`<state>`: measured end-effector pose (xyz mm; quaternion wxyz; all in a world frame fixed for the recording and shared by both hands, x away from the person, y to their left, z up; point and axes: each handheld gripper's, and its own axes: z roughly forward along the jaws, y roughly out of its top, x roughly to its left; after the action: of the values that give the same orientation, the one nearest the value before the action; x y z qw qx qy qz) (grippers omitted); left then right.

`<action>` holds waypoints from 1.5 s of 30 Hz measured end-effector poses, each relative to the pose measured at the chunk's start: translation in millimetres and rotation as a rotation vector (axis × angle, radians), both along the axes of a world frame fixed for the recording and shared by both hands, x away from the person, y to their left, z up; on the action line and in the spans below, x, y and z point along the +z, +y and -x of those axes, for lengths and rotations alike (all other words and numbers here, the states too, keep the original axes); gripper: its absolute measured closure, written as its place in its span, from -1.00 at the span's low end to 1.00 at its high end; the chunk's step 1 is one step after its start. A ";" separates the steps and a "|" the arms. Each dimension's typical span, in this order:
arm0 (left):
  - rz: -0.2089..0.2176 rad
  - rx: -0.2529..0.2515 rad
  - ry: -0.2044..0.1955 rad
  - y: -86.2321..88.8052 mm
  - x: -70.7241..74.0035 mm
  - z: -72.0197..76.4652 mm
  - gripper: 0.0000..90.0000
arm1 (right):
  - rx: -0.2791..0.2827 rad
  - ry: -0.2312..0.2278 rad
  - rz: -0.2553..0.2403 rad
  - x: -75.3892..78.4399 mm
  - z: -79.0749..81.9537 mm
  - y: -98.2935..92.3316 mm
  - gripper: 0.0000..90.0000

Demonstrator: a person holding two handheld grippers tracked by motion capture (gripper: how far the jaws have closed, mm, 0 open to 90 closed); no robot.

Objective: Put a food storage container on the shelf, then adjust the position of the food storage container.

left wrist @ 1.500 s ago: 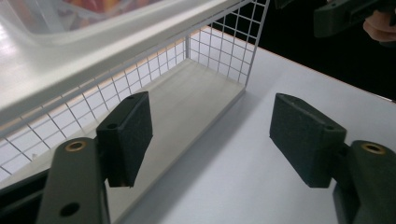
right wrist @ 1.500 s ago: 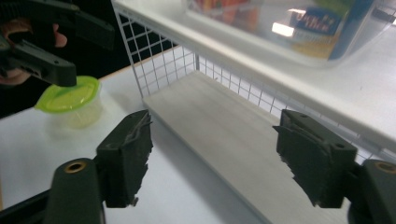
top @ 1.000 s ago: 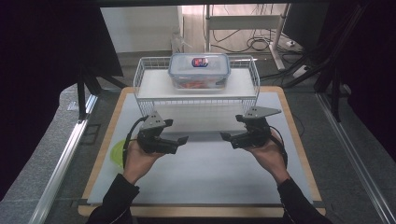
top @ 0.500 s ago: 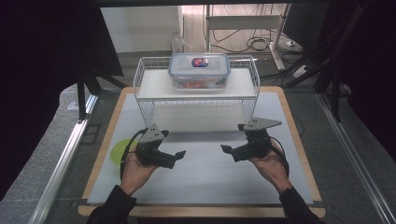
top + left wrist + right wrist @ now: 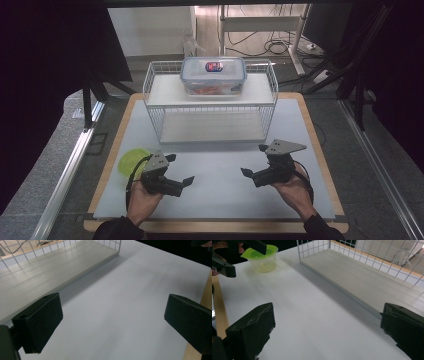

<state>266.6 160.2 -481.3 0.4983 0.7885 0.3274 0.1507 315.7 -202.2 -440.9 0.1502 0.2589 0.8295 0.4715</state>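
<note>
Hovering low over bench (image 5: pixel 215 200), left tool (image 5: pixel 181 181) and right tool (image 5: pixel 248 174) gaping, empty; approach green-lidded cup (image 5: pixel 131 161) squarely.

High view: fixed above the near table edge, facing forward and down, far enough to take in the whole white mat (image 5: pixel 215 165). Gripper views: low, close, looking across it. All three share the wire rack (image 5: pixel 210 107); height above mat unclear.
</note>
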 end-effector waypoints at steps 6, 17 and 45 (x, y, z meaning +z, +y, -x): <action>-0.083 0.000 -0.024 -4.4 -12.7 12.6 -0.96 | 0.004 0.011 0.024 -14.7 9.3 -4.8 -1.00; -0.149 -0.004 0.003 -7.0 -26.4 16.7 -0.95 | -0.010 0.051 0.057 -41.1 20.3 -16.1 -1.00; -0.106 0.083 0.071 21.4 -11.9 7.2 0.68 | -0.028 0.052 0.127 -57.9 13.9 -17.2 -0.95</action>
<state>259.4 181.5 -493.2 0.4371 0.8045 0.3689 0.1603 301.7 -219.3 -498.8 0.1511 0.2725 0.8578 0.4088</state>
